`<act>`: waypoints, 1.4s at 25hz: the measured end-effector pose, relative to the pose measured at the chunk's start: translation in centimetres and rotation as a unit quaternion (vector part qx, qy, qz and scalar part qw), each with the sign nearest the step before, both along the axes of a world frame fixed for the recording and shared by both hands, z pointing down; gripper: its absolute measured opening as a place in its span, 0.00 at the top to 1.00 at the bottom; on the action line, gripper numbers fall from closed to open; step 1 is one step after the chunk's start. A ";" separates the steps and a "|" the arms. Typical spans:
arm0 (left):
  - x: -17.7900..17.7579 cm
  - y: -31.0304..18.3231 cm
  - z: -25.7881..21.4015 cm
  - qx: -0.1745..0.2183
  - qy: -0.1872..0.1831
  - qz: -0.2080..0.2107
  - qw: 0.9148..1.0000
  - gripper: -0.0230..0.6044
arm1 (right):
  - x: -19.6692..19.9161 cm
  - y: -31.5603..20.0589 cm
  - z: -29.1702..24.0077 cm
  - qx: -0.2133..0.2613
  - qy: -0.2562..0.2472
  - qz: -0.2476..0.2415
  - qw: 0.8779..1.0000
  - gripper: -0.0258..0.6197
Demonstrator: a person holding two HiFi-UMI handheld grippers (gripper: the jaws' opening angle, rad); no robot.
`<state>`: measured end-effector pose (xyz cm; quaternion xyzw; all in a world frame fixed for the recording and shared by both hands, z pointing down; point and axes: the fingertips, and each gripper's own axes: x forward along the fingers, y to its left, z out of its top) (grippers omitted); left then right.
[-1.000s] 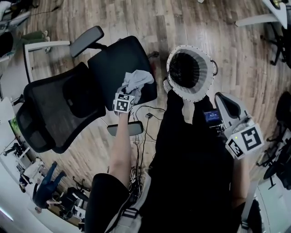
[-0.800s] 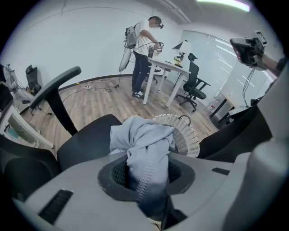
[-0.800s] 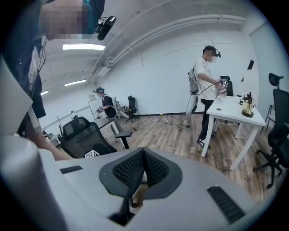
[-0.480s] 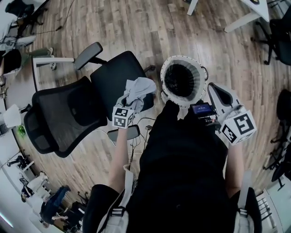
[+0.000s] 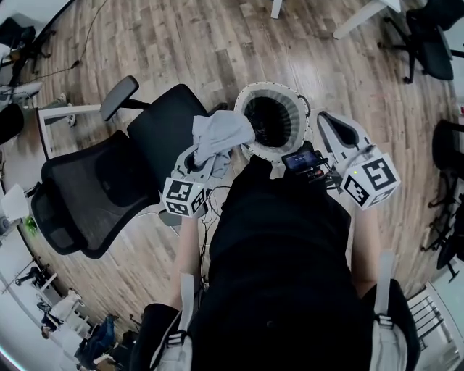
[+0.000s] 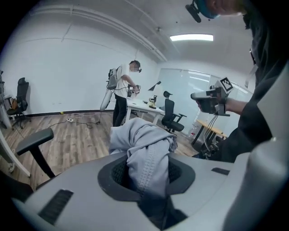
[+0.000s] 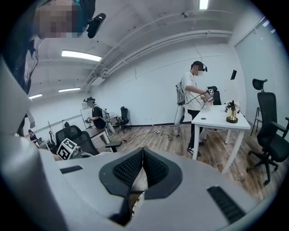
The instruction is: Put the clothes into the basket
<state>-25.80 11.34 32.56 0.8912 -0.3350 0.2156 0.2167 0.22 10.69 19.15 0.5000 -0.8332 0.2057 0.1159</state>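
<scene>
A crumpled grey garment [image 5: 221, 134] hangs in the air between the black chair seat and the basket, with my left gripper [image 5: 209, 153] shut on it. In the left gripper view the grey garment [image 6: 144, 149] bulges up out of the left gripper [image 6: 146, 173] and hides the fingertips. The round basket [image 5: 246, 98], white-rimmed and dark inside, stands on the wood floor just right of the garment. My right gripper [image 5: 328, 122] hovers at the basket's right side. In its own view the right gripper [image 7: 143, 151] has its pads meeting, with nothing between them.
A black mesh office chair [image 5: 101, 181] stands left of the basket, its armrest [image 5: 119, 98] sticking out. Cables [image 5: 209, 217] lie on the floor below my left arm. White desk legs [image 5: 359, 18] and another chair [image 5: 428, 40] stand at the top right. Another person [image 7: 194, 90] works at a white desk.
My left gripper has lifted the grey garment off the chair seat and carried it up and right towards the basket. The right gripper has drawn closer to the basket's right rim.
</scene>
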 end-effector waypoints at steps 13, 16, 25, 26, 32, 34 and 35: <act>11.0 -1.0 -3.9 0.020 0.022 -0.035 0.999 0.78 | 7.4 -2.6 0.1 -0.004 -0.015 -0.068 0.998 0.93; 13.4 -1.2 -3.8 0.012 0.016 -0.068 0.997 0.78 | 10.2 -4.0 0.2 -0.005 -0.017 -0.096 0.995 0.93; 19.2 -0.8 -3.3 -0.012 0.001 -0.150 0.989 0.78 | 15.4 -8.0 1.9 -0.010 -0.039 -0.177 0.983 0.94; 19.8 -0.7 -3.0 -0.016 0.000 -0.157 0.987 0.78 | 15.7 -8.2 2.3 -0.014 -0.043 -0.185 0.982 0.93; 24.5 -0.3 -0.4 -0.049 0.002 -0.178 0.983 0.78 | 16.9 -8.3 5.5 -0.052 -0.056 -0.227 0.971 0.94; 25.7 -0.4 0.7 -0.060 0.009 -0.179 0.982 0.78 | 17.2 -7.9 7.0 -0.068 -0.054 -0.234 0.968 0.93; 26.1 -0.5 1.3 -0.065 0.009 -0.179 0.982 0.78 | 17.2 -7.7 7.7 -0.076 -0.053 -0.234 0.968 0.93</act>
